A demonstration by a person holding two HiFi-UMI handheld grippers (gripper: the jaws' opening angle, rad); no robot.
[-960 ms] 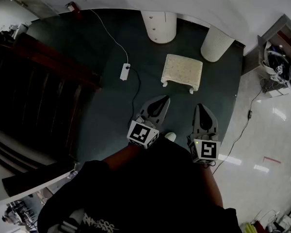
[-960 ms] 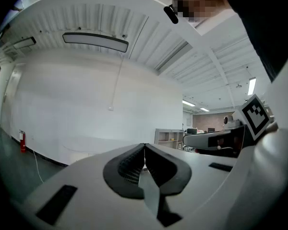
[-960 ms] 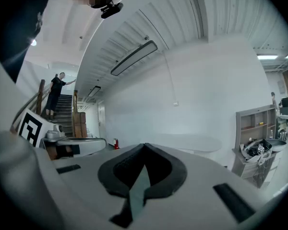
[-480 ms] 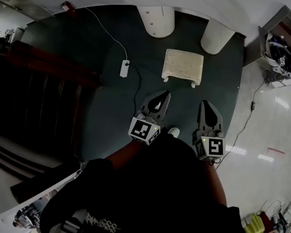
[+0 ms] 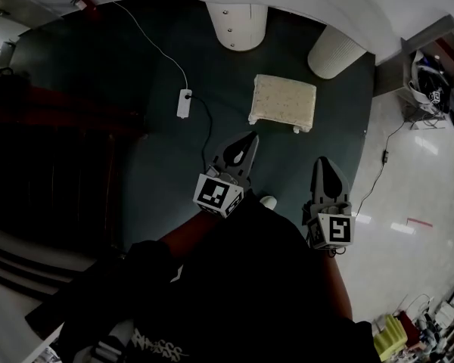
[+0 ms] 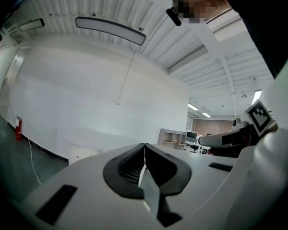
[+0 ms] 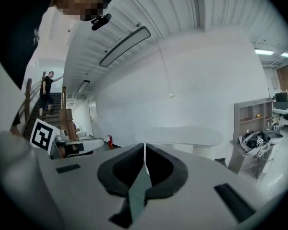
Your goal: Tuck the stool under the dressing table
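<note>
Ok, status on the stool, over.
Left gripper, right gripper shut, empty. Cream padded stool stands short of white dressing table, untucked. White power strip lies left, off path.

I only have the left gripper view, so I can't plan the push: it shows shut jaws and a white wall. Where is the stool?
Observer: In the head view the stool stands on the dark carpet, ahead of both grippers. It is short of the dressing table, whose two white legs are beyond it.
Operator: Is a gripper on it?
Observer: No. The left gripper is nearest, by its near left corner, with carpet showing between. The right gripper is further back.
Operator: Anything in the way?
Observer: A white power strip with its cable lies to the stool's left, not between stool and table.
</note>
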